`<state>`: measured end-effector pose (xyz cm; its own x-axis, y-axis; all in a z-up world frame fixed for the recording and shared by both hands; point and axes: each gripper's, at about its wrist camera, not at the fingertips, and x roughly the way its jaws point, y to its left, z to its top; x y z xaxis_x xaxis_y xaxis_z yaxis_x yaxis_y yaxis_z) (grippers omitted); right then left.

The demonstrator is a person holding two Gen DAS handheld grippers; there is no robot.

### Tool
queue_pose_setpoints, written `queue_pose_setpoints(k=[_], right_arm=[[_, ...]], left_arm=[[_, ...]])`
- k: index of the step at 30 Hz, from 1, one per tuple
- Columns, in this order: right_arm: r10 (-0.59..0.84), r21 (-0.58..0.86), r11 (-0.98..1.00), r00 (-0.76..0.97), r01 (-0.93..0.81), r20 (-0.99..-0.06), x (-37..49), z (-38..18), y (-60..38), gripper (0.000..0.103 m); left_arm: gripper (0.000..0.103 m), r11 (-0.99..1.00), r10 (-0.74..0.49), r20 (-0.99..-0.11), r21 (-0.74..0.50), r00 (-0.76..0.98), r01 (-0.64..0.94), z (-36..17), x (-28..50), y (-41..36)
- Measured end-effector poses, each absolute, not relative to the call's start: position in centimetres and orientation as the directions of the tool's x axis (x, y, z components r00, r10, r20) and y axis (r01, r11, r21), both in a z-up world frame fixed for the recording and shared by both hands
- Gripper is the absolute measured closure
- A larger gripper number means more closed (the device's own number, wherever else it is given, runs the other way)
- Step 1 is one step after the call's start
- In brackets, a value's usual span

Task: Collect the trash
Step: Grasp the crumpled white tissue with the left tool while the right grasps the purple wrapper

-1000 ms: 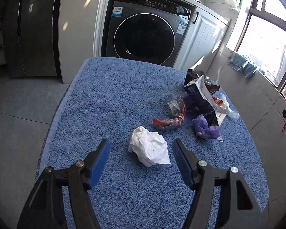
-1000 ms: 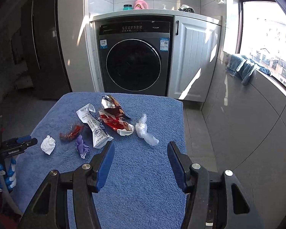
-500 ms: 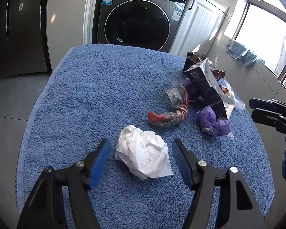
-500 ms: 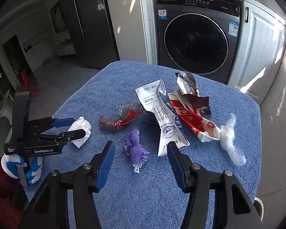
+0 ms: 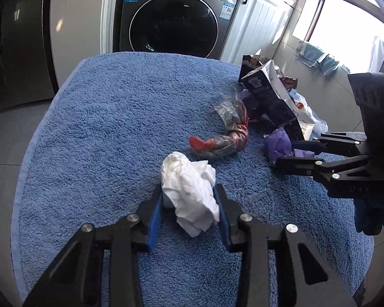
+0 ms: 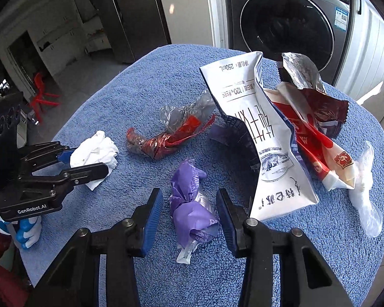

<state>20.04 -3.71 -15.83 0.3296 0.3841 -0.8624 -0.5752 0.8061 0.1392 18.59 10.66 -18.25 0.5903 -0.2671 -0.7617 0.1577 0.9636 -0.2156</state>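
Left wrist view: left gripper (image 5: 188, 199) jaws have just been closing and now pinch a crumpled white tissue (image 5: 190, 188) lying near-centre on the blue towel (image 5: 120, 117); blue pads touch both sides. Right wrist view: right gripper (image 6: 189, 204), also just closing, straddles a purple wrapper (image 6: 190, 204) w/ the right pad touching, left pad apart, so not gripped yet. Wrapper's long axis runs near-to-far, along the fingers. Milk carton (image 6: 258, 133) lies just right of that gripper; twisted red wrapper (image 6: 166, 135) farther off.

My crumpled white tissue (image 5: 192, 192) lies nearest me on the blue towel (image 5: 115, 117). The crushed milk carton (image 6: 263, 138), wrappers and purple wad (image 6: 192, 204) cluster toward the towel's far side.
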Motion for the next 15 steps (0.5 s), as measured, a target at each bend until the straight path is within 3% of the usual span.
queue_pose_setpoints(k=[5,15], right_arm=[[0.396,0.159,0.811,0.328,-0.563,-0.858,19.3,-16.1,-4.5,0.071],[0.423,0.162,0.817,0.386,-0.553,-0.82,15.6,-12.7,-6.8,0.072]], left_arm=[[0.089,0.961,-0.275,-0.76,-0.234,0.588,0.147,-18.0,18.4,10.9],[0.09,0.955,-0.296,-0.717,-0.237,0.632,0.179,-15.0,15.2,10.2]])
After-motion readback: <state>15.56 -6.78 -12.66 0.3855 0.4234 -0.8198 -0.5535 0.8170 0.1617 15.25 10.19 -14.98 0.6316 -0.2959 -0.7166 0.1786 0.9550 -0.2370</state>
